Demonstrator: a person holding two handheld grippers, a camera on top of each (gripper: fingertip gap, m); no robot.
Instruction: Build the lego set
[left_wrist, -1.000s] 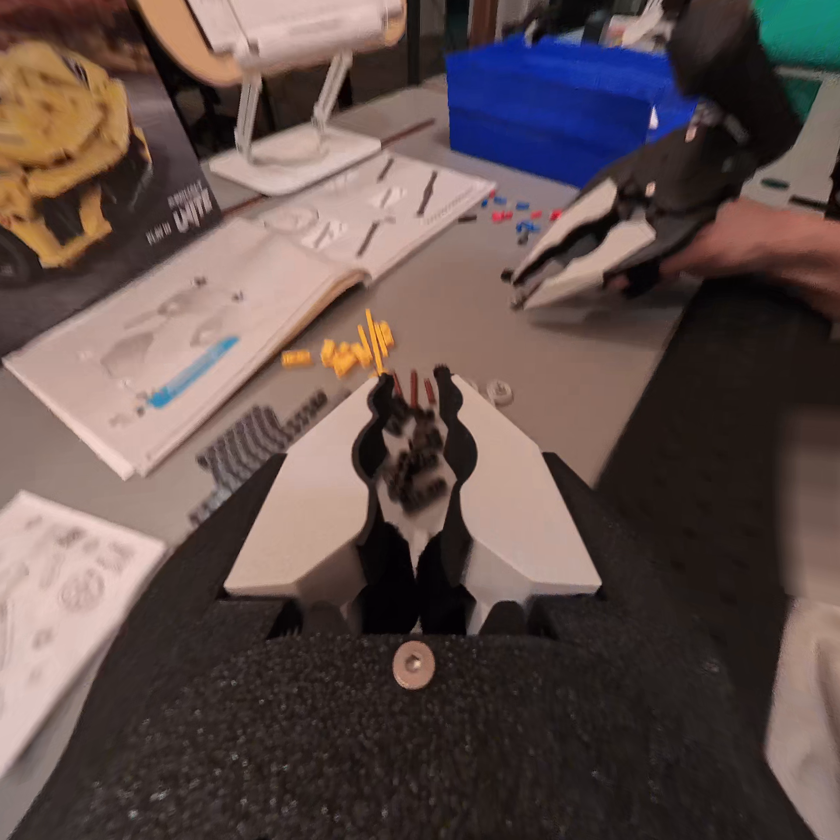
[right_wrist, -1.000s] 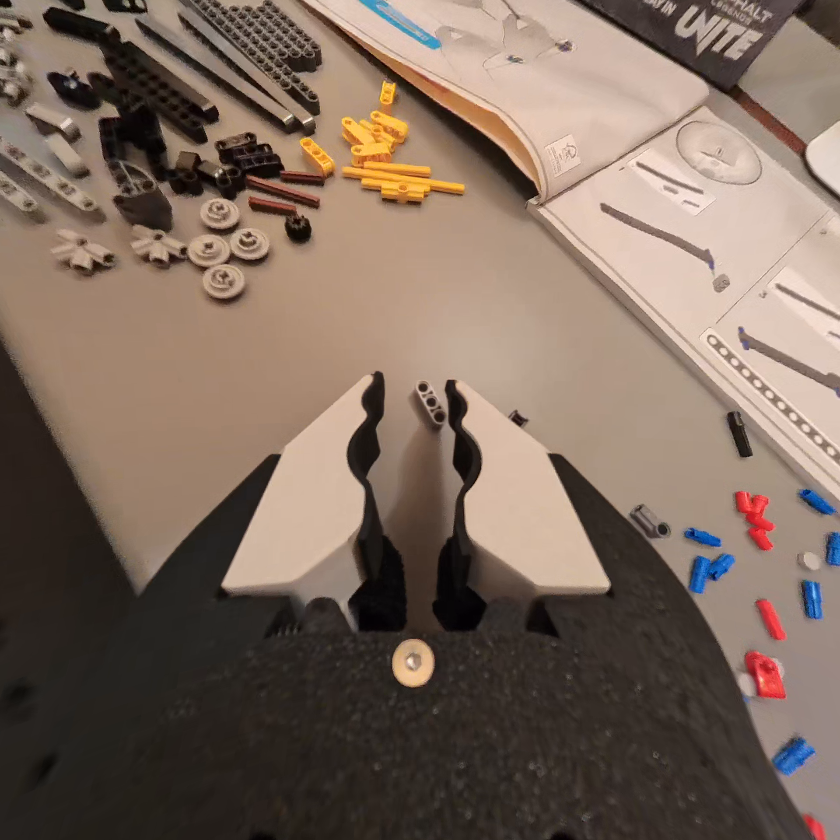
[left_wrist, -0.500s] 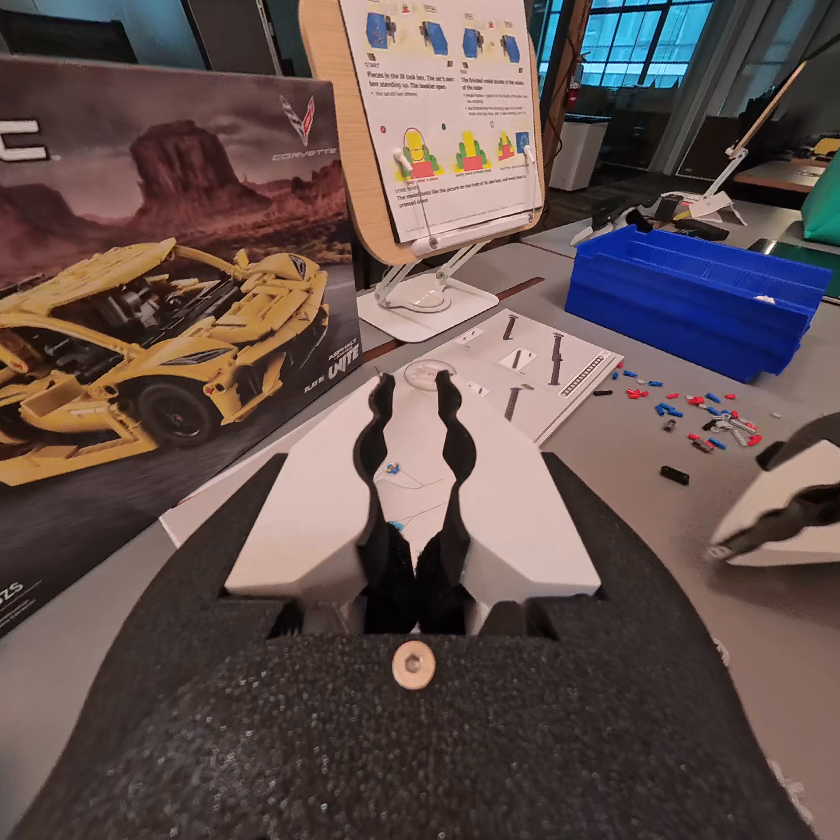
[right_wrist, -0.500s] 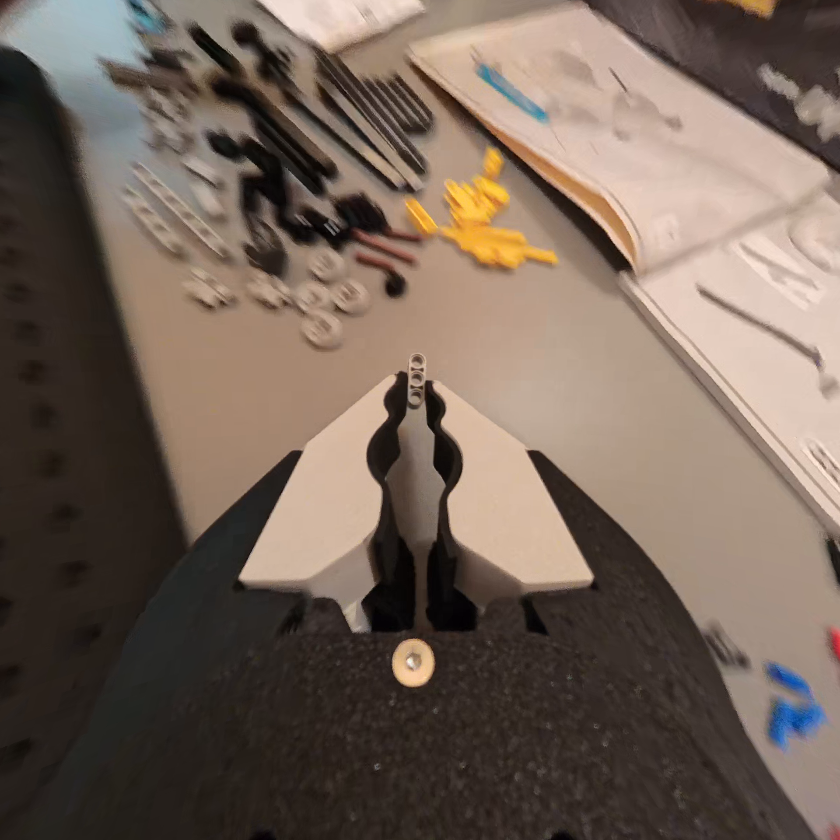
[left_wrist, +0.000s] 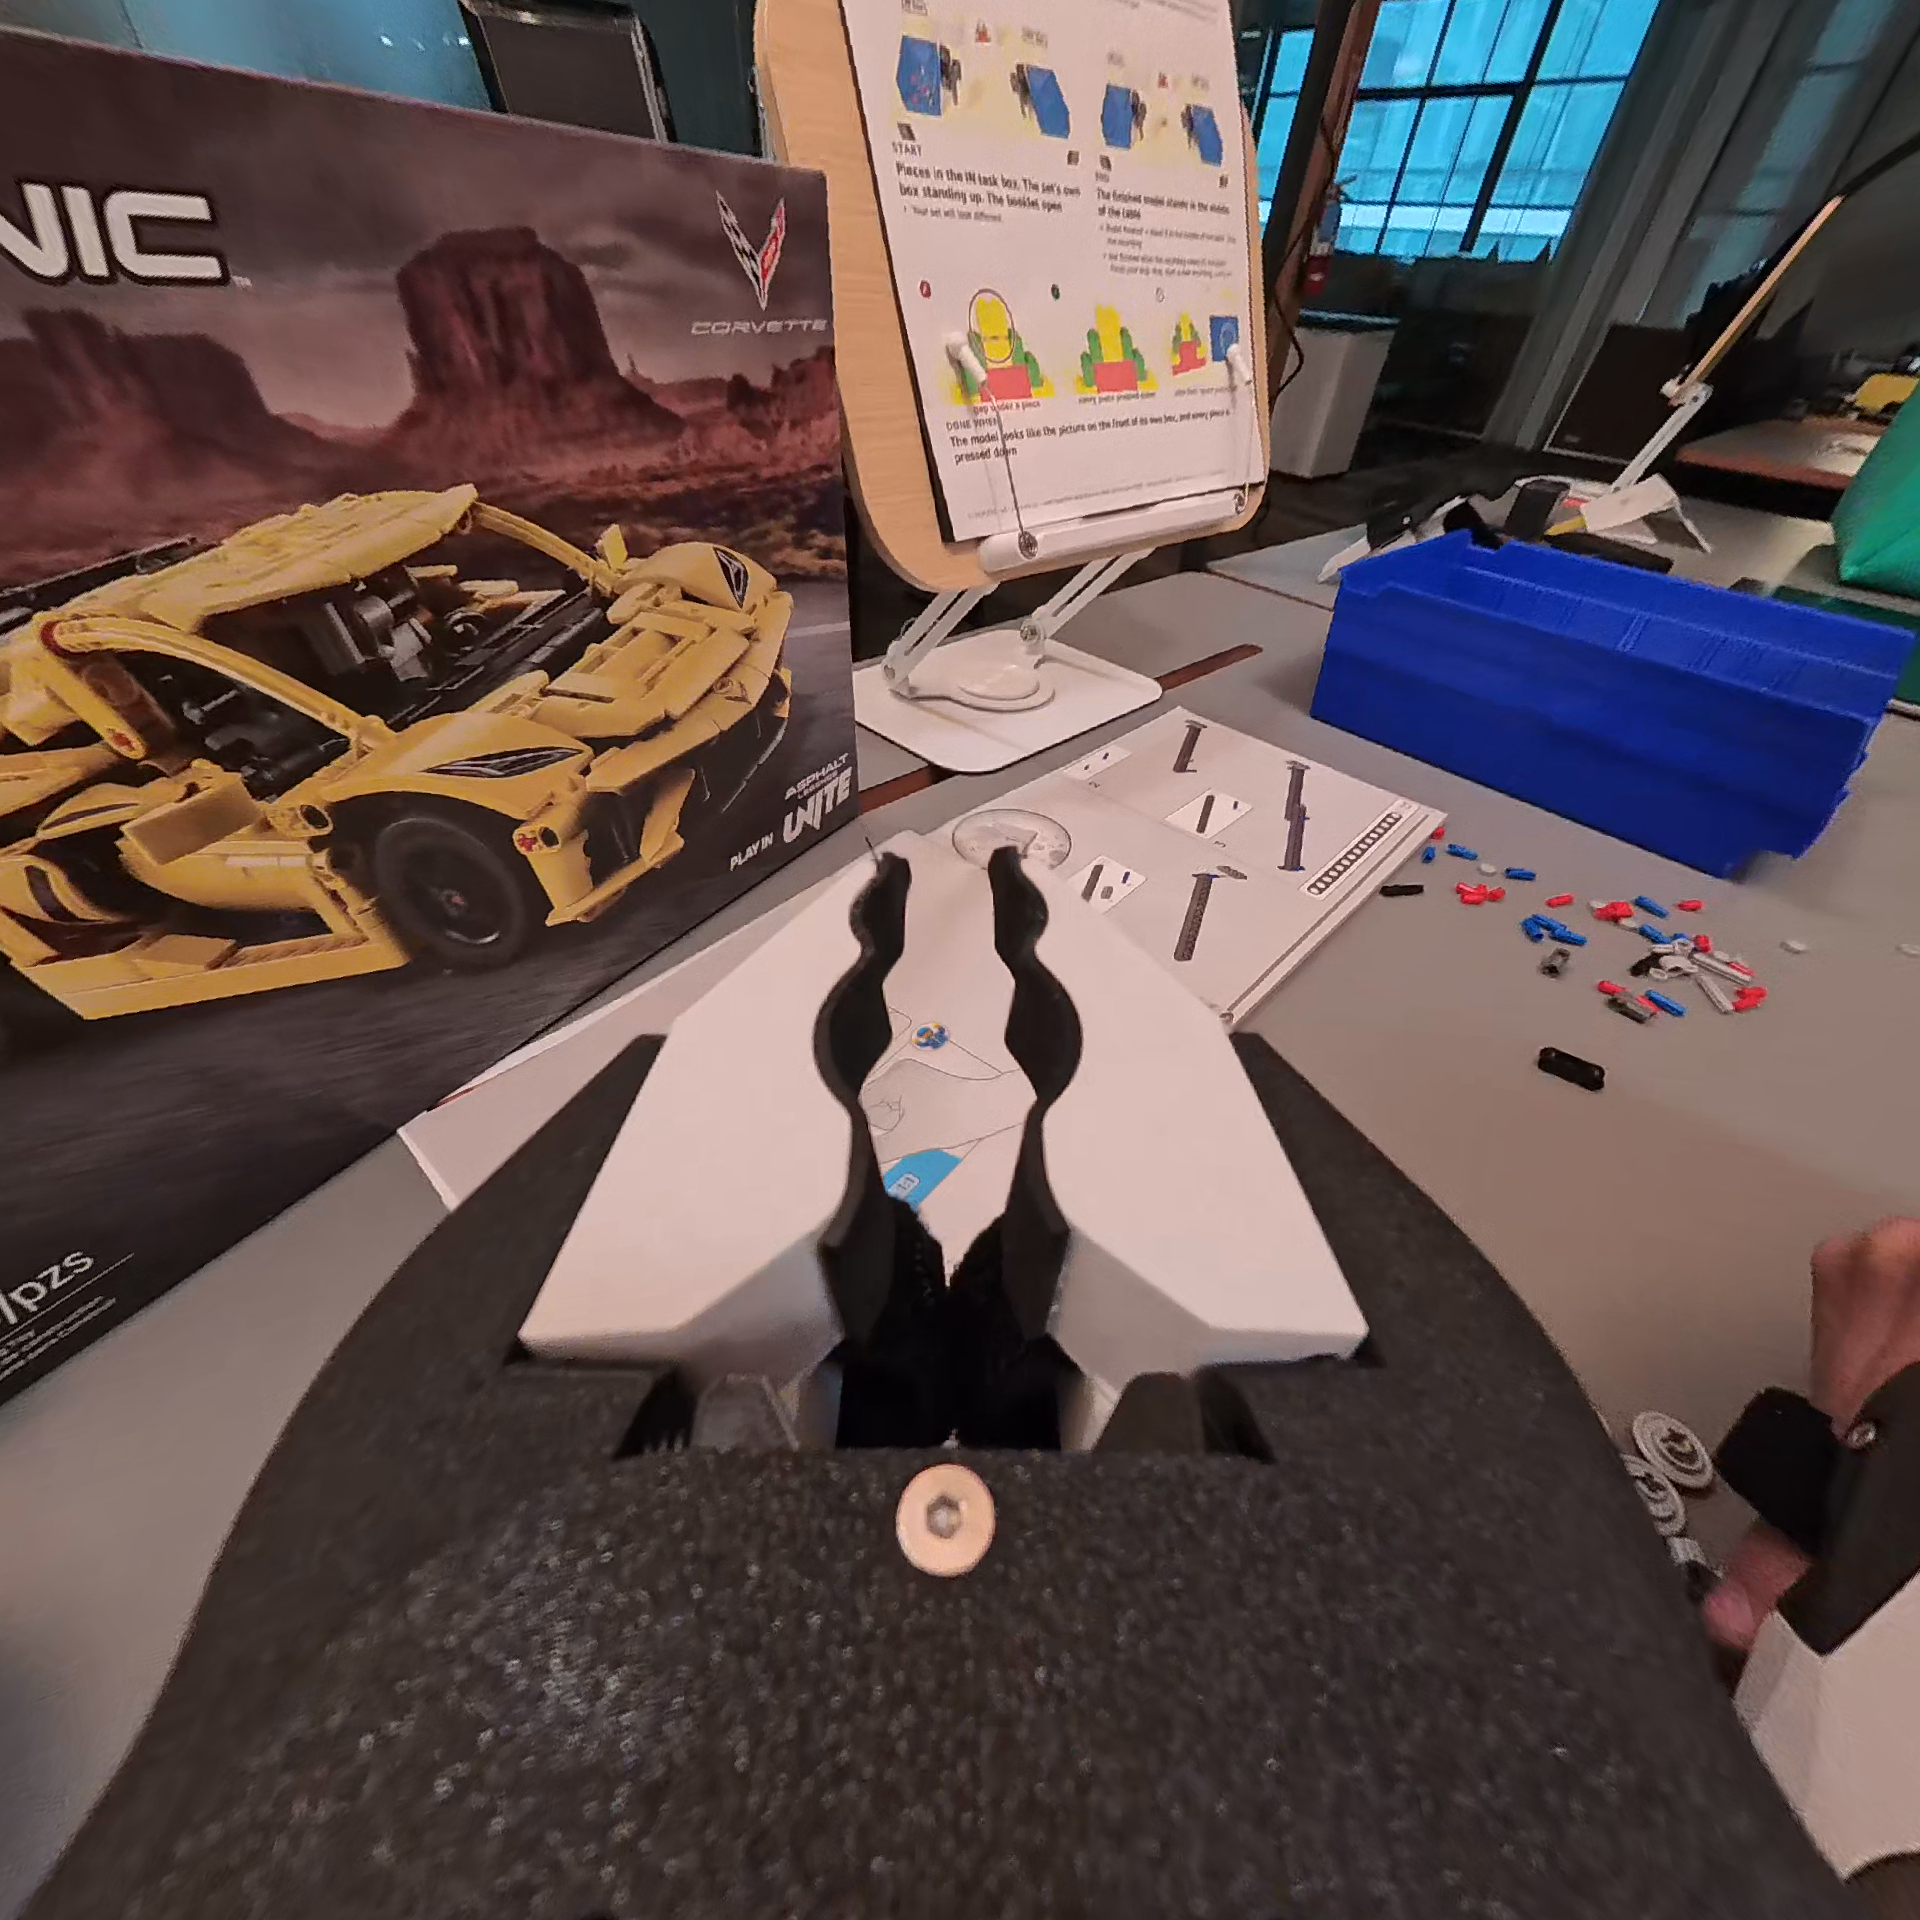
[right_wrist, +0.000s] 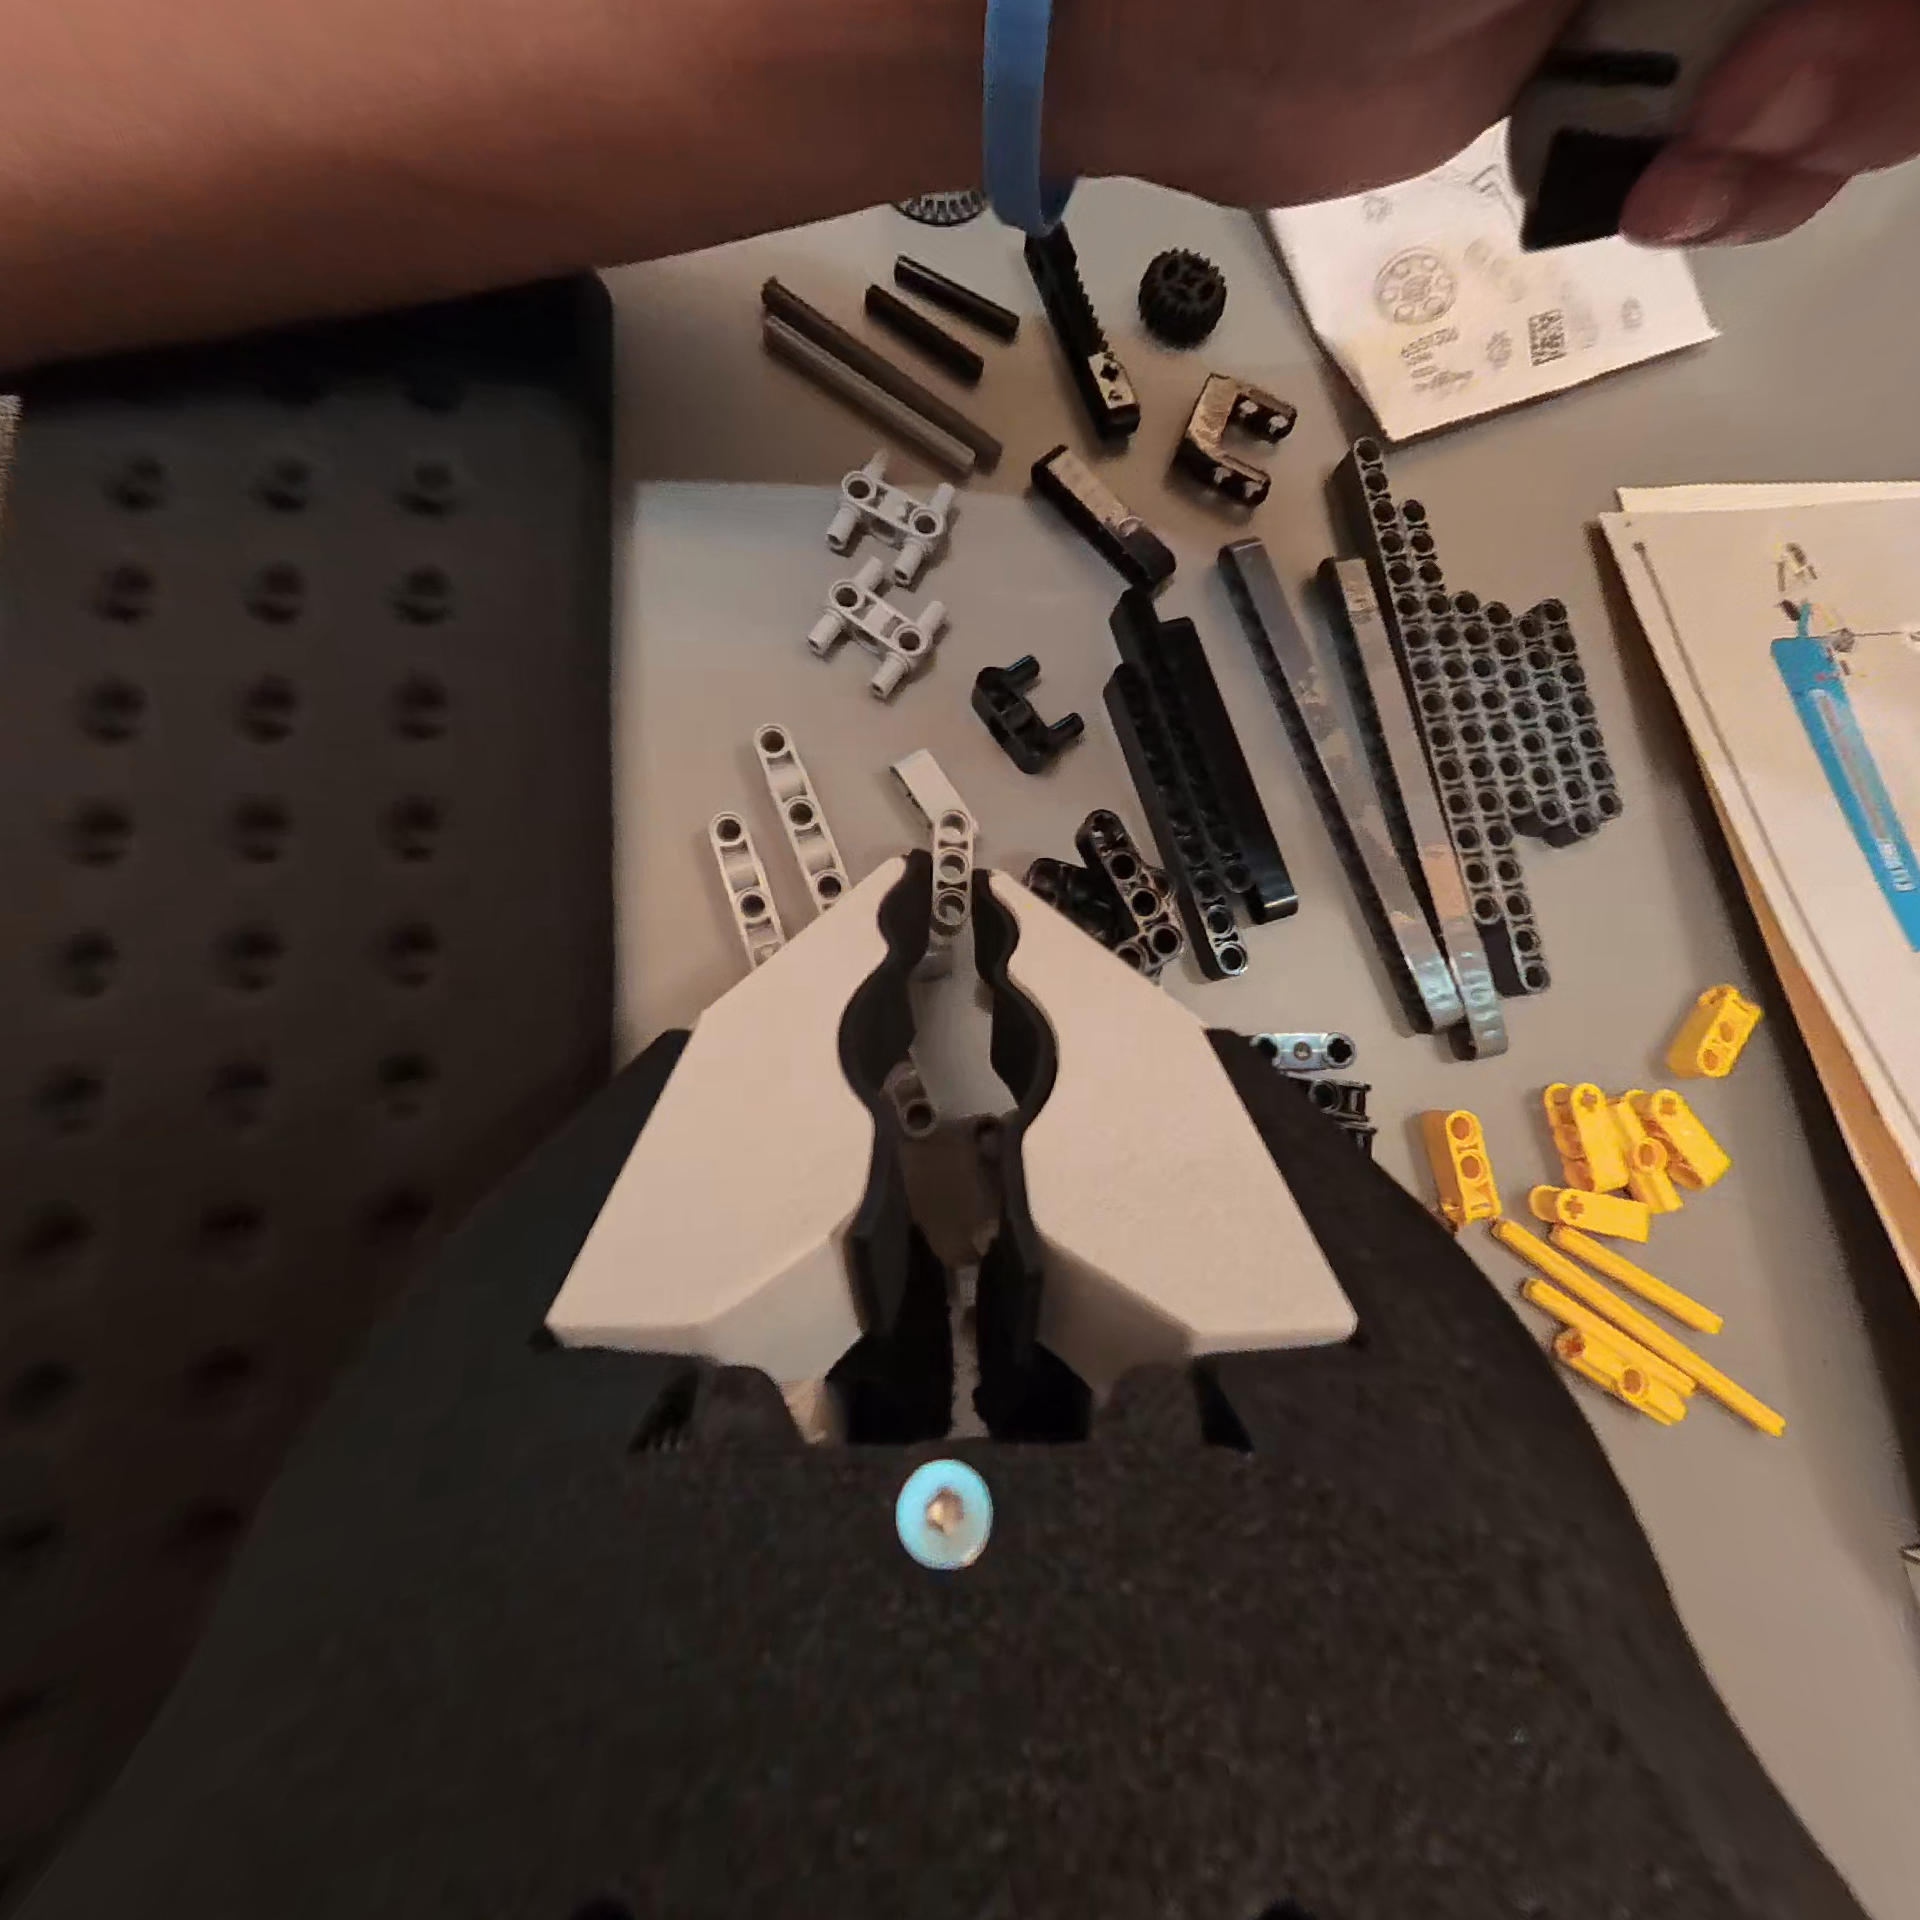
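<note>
grey worktop held sorted lego parts; right tool pinched a grey beam for assembly, left tool hovered spread, empty.

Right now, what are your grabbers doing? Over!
Left gripper open, empty, above instruction booklet. Right gripper shut on small grey beam, over the sorted parts. Forearm crosses ahead.
</note>
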